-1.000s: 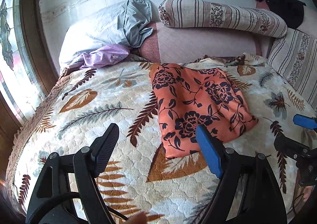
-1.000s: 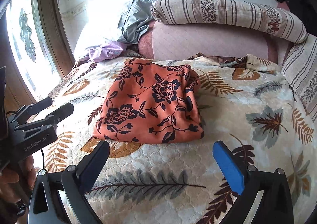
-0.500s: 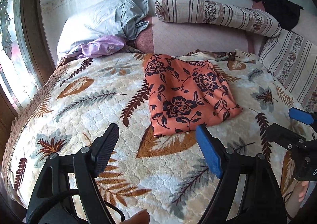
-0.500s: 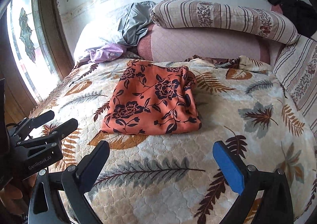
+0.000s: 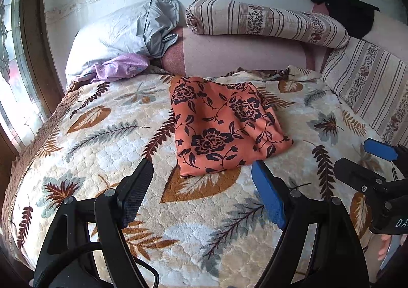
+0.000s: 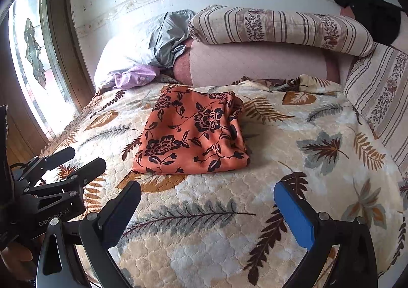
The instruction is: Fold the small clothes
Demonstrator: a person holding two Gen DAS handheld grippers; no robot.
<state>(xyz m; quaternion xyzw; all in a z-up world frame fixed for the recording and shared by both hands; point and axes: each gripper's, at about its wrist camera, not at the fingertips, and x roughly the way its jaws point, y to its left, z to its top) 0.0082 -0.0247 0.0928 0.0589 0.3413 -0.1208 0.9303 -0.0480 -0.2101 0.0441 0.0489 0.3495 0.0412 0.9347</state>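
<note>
Item: orange floral garment (image 5: 224,124), folded to a compact squarish bundle, lying flat on the leaf-patterned bedspread (image 5: 107,150) toward the head of the bed, just short of the pink bolster (image 5: 244,55). Change noted: over the preceding second both grippers drew back and upward from the bundle, which came to sit farther from the fingertips in both views; its shape and place on the bedspread were unaltered. Reading: the fold on this piece appeared finished and released, with the next garment yet to be fetched. Left gripper (image 5: 201,186): jaws spread wide, nothing between them. Right gripper (image 6: 206,203): jaws likewise spread, empty, clear of the cloth. Possible further stock: a lilac garment (image 5: 119,68) crumpled beside the grey-white pillow (image 5: 114,35), and a black item (image 5: 349,12) beyond the striped cushion (image 5: 265,20). Obscured: the bundle's underside and inner layers, so neatness of the fold could not be judged; the bed's near edge cut off behind the gripper bodies; the person visible only as fingertips at the frame edge.
</note>
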